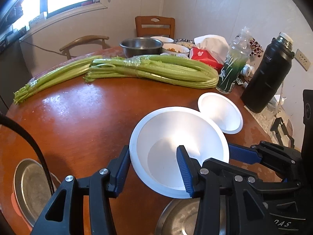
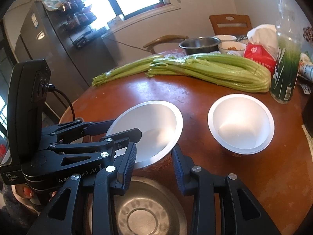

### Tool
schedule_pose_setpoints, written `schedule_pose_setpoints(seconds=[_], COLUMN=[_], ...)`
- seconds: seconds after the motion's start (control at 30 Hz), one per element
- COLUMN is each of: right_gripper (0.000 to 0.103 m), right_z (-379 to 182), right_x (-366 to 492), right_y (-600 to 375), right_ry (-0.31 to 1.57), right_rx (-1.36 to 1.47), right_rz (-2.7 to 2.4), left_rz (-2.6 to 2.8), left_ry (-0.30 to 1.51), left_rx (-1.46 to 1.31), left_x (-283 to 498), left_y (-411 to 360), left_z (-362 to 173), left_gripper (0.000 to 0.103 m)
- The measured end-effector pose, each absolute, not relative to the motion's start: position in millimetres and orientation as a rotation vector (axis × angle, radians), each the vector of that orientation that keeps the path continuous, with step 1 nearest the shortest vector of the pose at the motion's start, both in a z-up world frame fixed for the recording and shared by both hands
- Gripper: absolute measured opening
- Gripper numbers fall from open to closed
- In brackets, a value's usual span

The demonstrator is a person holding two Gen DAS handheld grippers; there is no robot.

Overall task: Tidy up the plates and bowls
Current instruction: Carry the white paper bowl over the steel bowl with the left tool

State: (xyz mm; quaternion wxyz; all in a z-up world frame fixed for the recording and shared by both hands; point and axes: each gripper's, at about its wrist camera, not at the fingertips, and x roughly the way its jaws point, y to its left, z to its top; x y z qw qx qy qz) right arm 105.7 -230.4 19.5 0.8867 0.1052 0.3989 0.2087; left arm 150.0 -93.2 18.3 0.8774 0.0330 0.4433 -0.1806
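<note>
Left gripper [image 1: 154,168]: jaws part open and straddling the near-left wall of the large white bowl [image 1: 179,150], one pad outside the rim at 9 o'clock, the other inside the hollow. Whether the pads actually pinch the wall cannot be told. In the right wrist view the bowl looks tilted, its far side higher; whether it is off the bench cannot be told either.

Right gripper [image 2: 153,165]: jaws wide open, holding nothing, set just short of the same bowl's near rim, which lies at 12 o'clock from them. The left gripper is the nearer and already on the bowl.

Small white bowl [image 2: 241,123]: upright on the bench, at 2 o'clock from the right jaws and 1 o'clock from the left jaws, close to the large bowl; touching or apart cannot be told. Judgement: nesting one bowl in the other turns on this short gap, the bowls being round with no long axis.

Steel plate [image 2: 144,213]: directly under the right jaws, at 6 o'clock. Second steel plate [image 1: 29,190]: at 8 o'clock in the left view.

Bench [image 1: 82,113]: round, glossy brown wood. Celery [image 1: 152,70] lies crosswise at 12 o'clock; beyond it a steel basin [image 1: 141,46], a green bottle [image 1: 233,68], a black flask [image 1: 268,74].

Room: window, pale walls, wooden chairs.
</note>
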Motion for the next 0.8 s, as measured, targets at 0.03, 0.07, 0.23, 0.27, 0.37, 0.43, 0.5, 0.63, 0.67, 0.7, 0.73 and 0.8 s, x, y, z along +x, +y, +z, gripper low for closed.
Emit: schedule_pose_setpoints(seconds=[0.03,0.07,0.23,0.27,0.37,0.43,0.5,0.63,0.67,0.7,0.73,0.8], right_gripper=[0.039,0.039,0.039,0.039,0.039,0.039,0.039,0.039,0.039,0.039,0.039,0.04], right_z=[22,25,35,37,41,43,45,46,46,47,47,47], right_x=[103,100,88,85,75,69,62,49,45,41,39,33], right_y=[-229,-228,-227,-227,-227,-227,-227,-227,-227,-227,-227,-227], right_ry=[0.823,0.816,0.794,0.791,0.78,0.773,0.765,0.764,0.763,0.761,0.76,0.758], right_rx=[0.215,0.211,0.204,0.203,0.202,0.198,0.194,0.193,0.192,0.191,0.189,0.187], right_rz=[0.434,0.434,0.438,0.438,0.439,0.438,0.437,0.438,0.439,0.44,0.44,0.441], left_rz=[-0.377,-0.376,-0.374,-0.374,-0.374,-0.376,-0.377,-0.375,-0.375,-0.375,-0.375,-0.374], left_ry=[0.921,0.915,0.895,0.893,0.879,0.872,0.866,0.865,0.864,0.863,0.861,0.86], left_rx=[0.068,0.068,0.073,0.073,0.077,0.079,0.079,0.08,0.079,0.079,0.08,0.081], left_x=[148,144,131,128,118,111,104,92,88,85,82,77], left_y=[-93,-92,-91,-90,-90,-91,-91,-91,-91,-91,-91,-92], left_z=[20,23,33,35,40,42,44,44,45,45,45,46], left_gripper=[0.047,0.047,0.047,0.047,0.047,0.047,0.047,0.047,0.047,0.047,0.047,0.047])
